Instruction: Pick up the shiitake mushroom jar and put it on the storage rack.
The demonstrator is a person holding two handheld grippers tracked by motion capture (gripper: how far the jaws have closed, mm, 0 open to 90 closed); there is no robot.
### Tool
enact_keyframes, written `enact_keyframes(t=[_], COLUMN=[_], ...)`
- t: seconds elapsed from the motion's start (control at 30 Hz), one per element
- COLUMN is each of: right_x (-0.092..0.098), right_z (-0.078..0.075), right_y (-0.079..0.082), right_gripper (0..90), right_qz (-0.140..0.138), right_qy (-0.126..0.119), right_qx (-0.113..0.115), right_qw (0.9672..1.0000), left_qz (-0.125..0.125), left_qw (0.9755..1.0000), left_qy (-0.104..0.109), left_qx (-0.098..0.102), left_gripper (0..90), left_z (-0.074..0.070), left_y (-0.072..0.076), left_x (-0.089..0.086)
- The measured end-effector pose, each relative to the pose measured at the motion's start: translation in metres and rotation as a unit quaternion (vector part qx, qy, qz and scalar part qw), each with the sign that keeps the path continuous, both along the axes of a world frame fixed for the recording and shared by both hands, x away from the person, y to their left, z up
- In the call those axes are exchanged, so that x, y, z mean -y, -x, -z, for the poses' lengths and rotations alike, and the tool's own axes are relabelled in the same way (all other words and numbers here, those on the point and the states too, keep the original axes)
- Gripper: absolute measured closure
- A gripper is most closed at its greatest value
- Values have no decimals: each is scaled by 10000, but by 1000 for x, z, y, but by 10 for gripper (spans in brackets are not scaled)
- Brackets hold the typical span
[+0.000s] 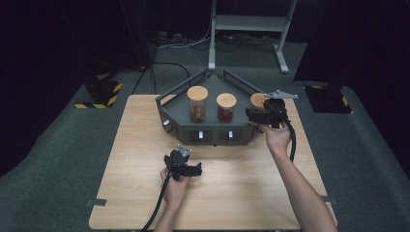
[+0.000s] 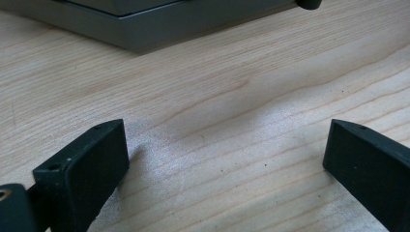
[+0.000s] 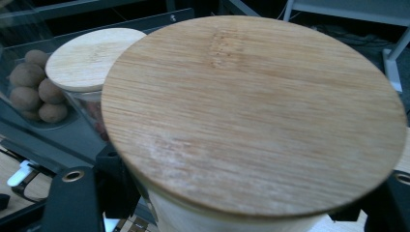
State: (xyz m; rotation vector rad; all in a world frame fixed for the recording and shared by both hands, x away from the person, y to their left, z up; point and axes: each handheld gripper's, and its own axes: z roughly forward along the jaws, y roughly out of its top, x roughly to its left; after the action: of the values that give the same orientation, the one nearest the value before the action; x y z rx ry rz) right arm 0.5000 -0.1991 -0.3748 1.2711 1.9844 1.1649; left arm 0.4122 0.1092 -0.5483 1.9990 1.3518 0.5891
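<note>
Three glass jars with round wooden lids stand in a grey angular stand at the back of the wooden table. My right gripper is shut on the rightmost jar just under its lid, a black jaw on each side. The middle jar holds reddish pieces. Brown balls fill the left jar. My left gripper hovers low over bare wood in front of the stand, open, with nothing between its jaws.
Small white knobs sit on the stand's front face. A metal frame stands on the floor behind the table. Yellow-and-black striped blocks lie on the floor at the left and right. Bare tabletop extends left of the stand.
</note>
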Motion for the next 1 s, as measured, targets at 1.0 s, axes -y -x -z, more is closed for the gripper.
enact_keyframes(t=[1.0], right_x=[-21], right_z=[10], right_y=[-37], right_gripper=[251], right_qz=[300], right_qy=[9], right_qx=[-37], right_qw=[9995], left_qz=[1], left_qw=[10000], left_qy=[5], left_qx=[-4], left_gripper=[22], left_z=[0], left_y=[0], left_x=[0])
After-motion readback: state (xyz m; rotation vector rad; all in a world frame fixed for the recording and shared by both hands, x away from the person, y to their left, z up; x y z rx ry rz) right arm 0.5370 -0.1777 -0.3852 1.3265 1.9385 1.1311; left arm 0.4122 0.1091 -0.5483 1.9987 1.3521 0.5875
